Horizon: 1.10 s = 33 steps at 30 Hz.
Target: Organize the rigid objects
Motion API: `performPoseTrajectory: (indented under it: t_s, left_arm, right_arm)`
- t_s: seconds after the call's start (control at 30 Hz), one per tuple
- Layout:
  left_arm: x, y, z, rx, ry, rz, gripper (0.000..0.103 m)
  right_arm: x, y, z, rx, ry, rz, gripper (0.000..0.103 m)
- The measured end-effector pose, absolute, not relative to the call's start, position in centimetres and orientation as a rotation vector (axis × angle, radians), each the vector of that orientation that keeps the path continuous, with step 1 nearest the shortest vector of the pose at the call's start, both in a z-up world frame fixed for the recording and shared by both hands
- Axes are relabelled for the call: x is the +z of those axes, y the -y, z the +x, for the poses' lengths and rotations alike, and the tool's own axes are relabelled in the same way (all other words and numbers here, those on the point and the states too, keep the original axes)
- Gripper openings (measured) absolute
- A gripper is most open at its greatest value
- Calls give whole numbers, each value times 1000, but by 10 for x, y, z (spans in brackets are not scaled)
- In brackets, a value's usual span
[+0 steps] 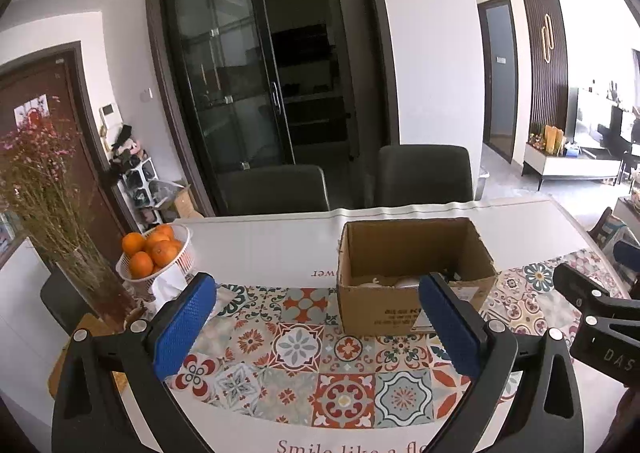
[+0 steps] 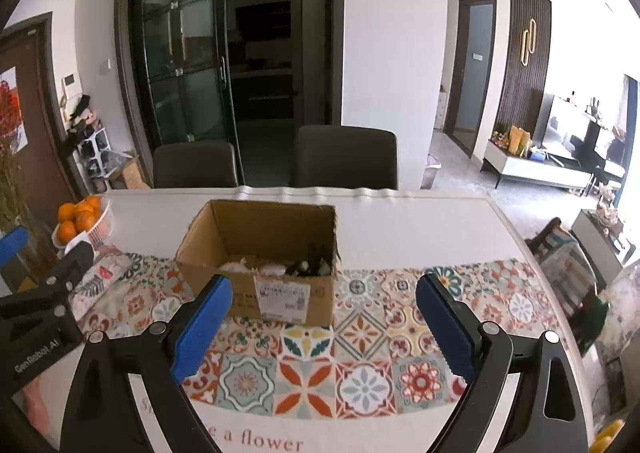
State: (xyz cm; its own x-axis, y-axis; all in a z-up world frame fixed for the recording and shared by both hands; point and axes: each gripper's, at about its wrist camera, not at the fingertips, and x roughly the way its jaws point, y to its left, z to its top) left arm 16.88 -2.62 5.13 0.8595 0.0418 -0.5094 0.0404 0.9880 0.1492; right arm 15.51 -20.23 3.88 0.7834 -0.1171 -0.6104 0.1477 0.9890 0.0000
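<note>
An open cardboard box [image 1: 404,305] [image 2: 240,245] stands on the patterned tablecloth. Inside it lie white objects [image 2: 272,268] and dark ones [image 2: 310,265], only partly visible over the box wall. My left gripper [image 1: 318,295] is open above the cloth, short of the box, with nothing between its blue pads [image 1: 182,327]. My right gripper [image 2: 324,293] is open too, held back from the box, its pads [image 2: 202,323] bare. The right gripper's body [image 1: 600,325] shows at the right edge of the left wrist view, and the left gripper's body [image 2: 44,305] at the left edge of the right wrist view.
A white basket of oranges [image 1: 154,253] [image 2: 82,221] and a glass vase of dried flowers [image 1: 52,205] stand at the table's left. A tissue pack [image 2: 102,277] lies left of the box. Two dark chairs [image 1: 276,189] [image 2: 346,157] stand behind the table.
</note>
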Motion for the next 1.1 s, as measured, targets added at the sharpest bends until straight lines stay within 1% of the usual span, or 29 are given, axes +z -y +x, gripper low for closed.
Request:
performPoseTrajectory:
  t_s: [0.57, 1.1]
  left_arm:
    - [51, 28, 107, -29, -523, 151, 103]
    - [61, 29, 92, -31, -496, 152, 103]
  right_arm:
    - [40, 200, 93, -119, -638, 31, 93]
    - [50, 201, 77, -111, -599, 30, 94]
